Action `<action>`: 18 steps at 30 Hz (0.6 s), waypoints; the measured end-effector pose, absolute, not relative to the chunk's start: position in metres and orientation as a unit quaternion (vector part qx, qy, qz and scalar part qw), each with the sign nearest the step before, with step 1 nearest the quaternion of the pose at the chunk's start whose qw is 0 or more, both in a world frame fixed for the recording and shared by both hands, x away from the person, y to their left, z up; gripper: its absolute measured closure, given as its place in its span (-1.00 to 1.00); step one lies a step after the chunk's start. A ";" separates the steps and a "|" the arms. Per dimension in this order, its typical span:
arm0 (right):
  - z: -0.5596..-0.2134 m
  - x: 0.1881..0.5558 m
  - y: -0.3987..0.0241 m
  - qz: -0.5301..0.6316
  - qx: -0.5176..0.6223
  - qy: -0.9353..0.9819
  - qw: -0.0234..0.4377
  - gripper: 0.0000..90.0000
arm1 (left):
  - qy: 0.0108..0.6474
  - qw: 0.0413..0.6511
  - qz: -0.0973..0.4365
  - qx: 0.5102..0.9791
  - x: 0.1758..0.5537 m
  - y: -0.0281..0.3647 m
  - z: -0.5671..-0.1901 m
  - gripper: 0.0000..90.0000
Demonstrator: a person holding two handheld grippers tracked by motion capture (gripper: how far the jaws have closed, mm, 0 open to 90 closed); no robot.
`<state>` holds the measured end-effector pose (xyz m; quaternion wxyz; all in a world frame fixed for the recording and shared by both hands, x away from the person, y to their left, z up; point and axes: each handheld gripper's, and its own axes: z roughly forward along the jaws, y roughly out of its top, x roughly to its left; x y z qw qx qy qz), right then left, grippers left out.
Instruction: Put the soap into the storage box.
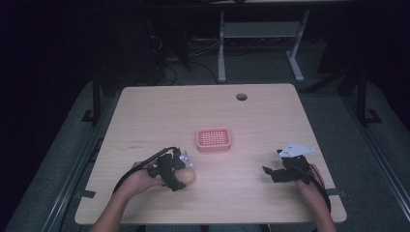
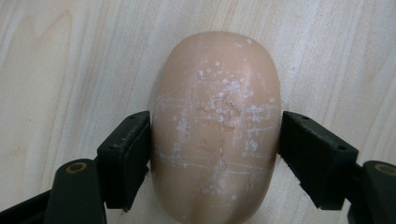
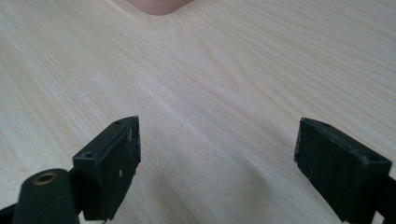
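Nearest the person, the left gripper (image 1: 180,170) had its jaws clamped on a bar of soap (image 2: 215,126), one pad pressed to each long flank about halfway along the bar, which lay on the bench (image 1: 145,121) at its near left. In the left gripper view the soap looked pale peach, rounded and smooth, its top scuffed with whitish scratches and flecks. By the look of it, the bar would be light and firm but slick, and soft enough to mark under hard pressure; the curved sides offered little flat for the pads, so a hold across the widest middle, as here, seemed the safest, with a moderate squeeze to keep it from squirting out. At the near right, the right gripper (image 1: 279,166) hung just over the wood with its jaws spread wide and nothing between them. Farther out, near the middle of the bench, sat a pink slotted soap dish (image 1: 213,139), well apart from both grippers. Beyond it, a round cable hole (image 1: 241,96) pierced the far edge.
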<state>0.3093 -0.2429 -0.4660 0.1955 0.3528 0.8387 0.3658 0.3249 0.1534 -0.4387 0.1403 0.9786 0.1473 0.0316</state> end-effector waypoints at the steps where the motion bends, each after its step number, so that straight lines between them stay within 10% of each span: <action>1: -0.466 0.309 -0.243 0.366 0.353 0.839 0.196 -0.69 | 0.147 0.140 0.030 0.979 0.325 0.153 -0.439 -0.39; 18: -0.466 0.310 -0.243 0.367 0.355 0.838 0.195 -0.69 | 0.146 0.154 0.020 0.977 0.332 0.154 -0.436 -0.29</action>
